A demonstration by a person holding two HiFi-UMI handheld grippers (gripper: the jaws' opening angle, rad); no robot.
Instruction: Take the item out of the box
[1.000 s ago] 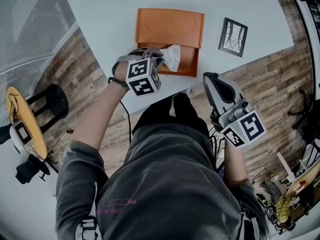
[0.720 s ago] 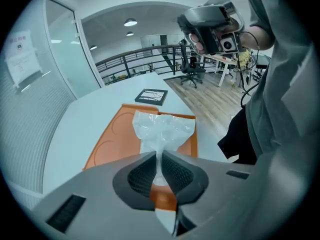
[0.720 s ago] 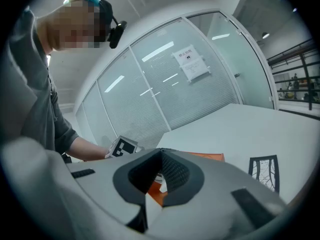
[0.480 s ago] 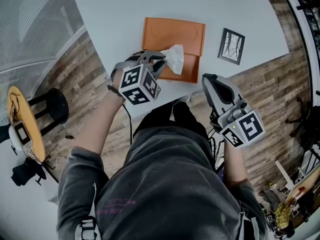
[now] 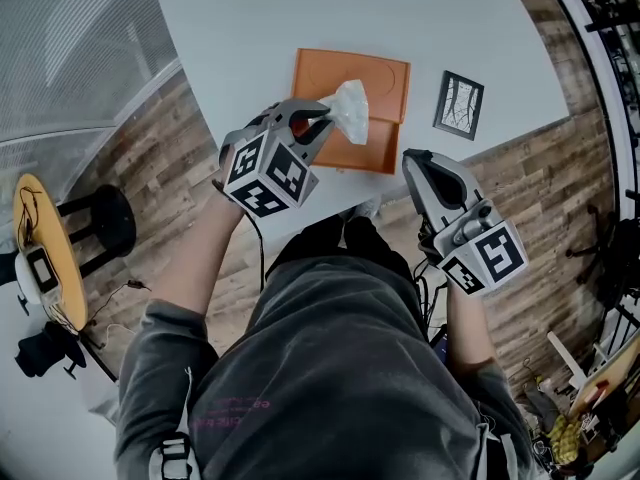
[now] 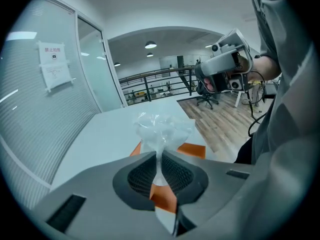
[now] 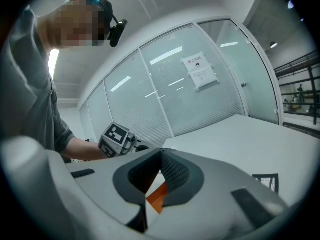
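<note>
A flat orange box lies on the white table. My left gripper is shut on a crumpled white, see-through wrapper-like item and holds it above the box's front left part. In the left gripper view the item fans out above the pinched jaws of the left gripper, with the orange box beneath. My right gripper hangs off the table's front edge, right of the box. In its own view the right gripper is shut with nothing in it.
A small framed black-and-white picture lies to the right of the box. The table's front edge runs just under both grippers, with wooden floor beyond it. A black stool stands on the floor at the left. Glass partition walls border the table.
The left gripper has risen and moved a little to the right with the white item, which now hangs higher over the box. The right gripper has hardly moved.
</note>
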